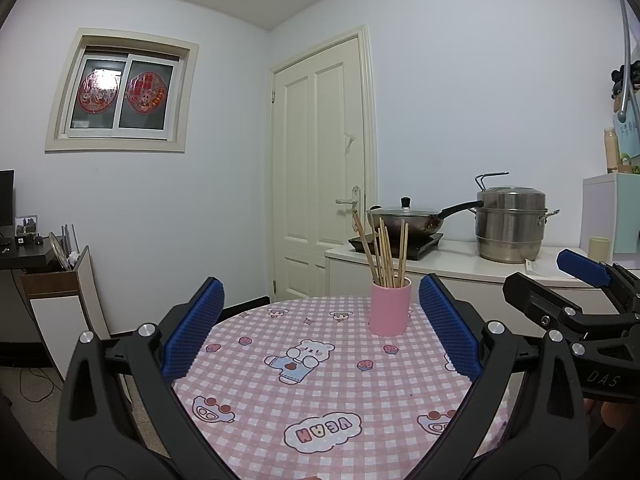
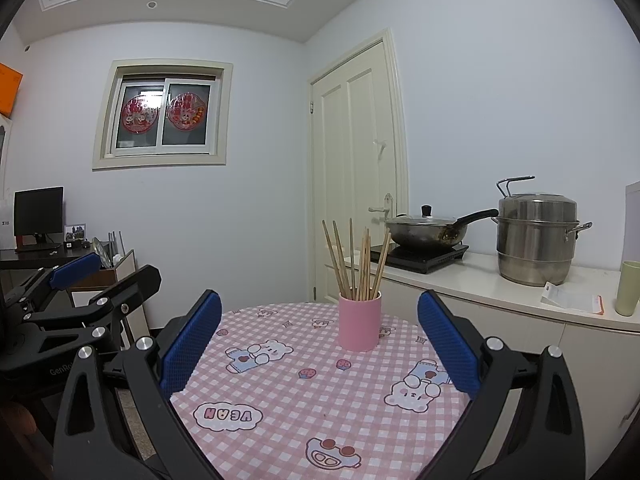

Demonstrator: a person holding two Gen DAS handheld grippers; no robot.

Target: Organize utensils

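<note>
A pink cup (image 1: 390, 308) stands upright near the far edge of a round table with a pink checked cloth (image 1: 304, 392). Several wooden chopsticks (image 1: 386, 254) stand in it, fanned out. The cup (image 2: 359, 322) and chopsticks (image 2: 358, 260) also show in the right wrist view. My left gripper (image 1: 320, 328) is open and empty, held above the near side of the table, short of the cup. My right gripper (image 2: 318, 332) is open and empty beside it. Each gripper shows at the edge of the other's view: the right one (image 1: 576, 292) and the left one (image 2: 84, 280).
A white counter (image 2: 500, 292) to the right carries an induction hob with a lidded wok (image 2: 426, 230), a steel steamer pot (image 2: 536, 236), a green cup (image 2: 628, 288) and a paper slip. A closed door (image 2: 356, 168) is behind. A desk with a monitor (image 2: 38, 212) stands left.
</note>
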